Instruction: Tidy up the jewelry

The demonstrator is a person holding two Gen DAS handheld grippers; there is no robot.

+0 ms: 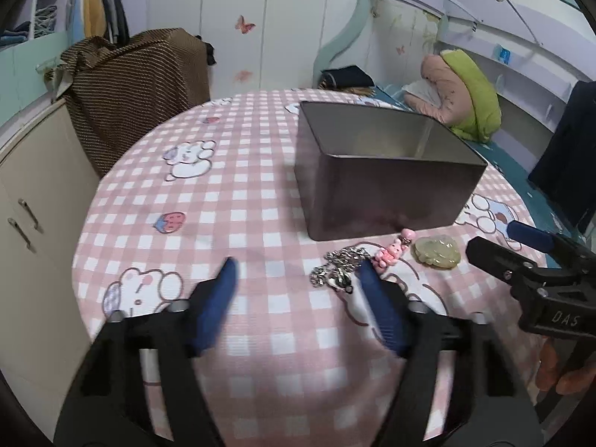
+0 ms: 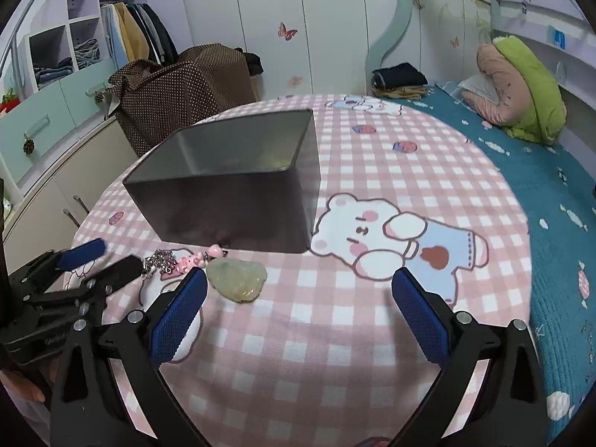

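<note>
Left gripper (image 1: 298, 272): its jaws are standing apart and holding nothing. Only the counter's cloth is lying between them.
Silver chain (image 1: 337, 268): it is lying in a little heap on the pink checked counter (image 1: 242, 193), touching the left gripper's right finger, probably so the jaws can close on it next.
Pink charm (image 1: 391, 253): it is resting just beside the chain, close to the box wall.
Green stone (image 1: 437, 253): it is sitting to the right of the pink charm, just beside the right gripper's left finger.
Metal box (image 1: 372, 186): it is waiting open right behind the jewelry, likely so the pieces can be dropped in.
Right gripper (image 2: 298, 283): its jaws are standing wide apart and gripping nothing.
</note>
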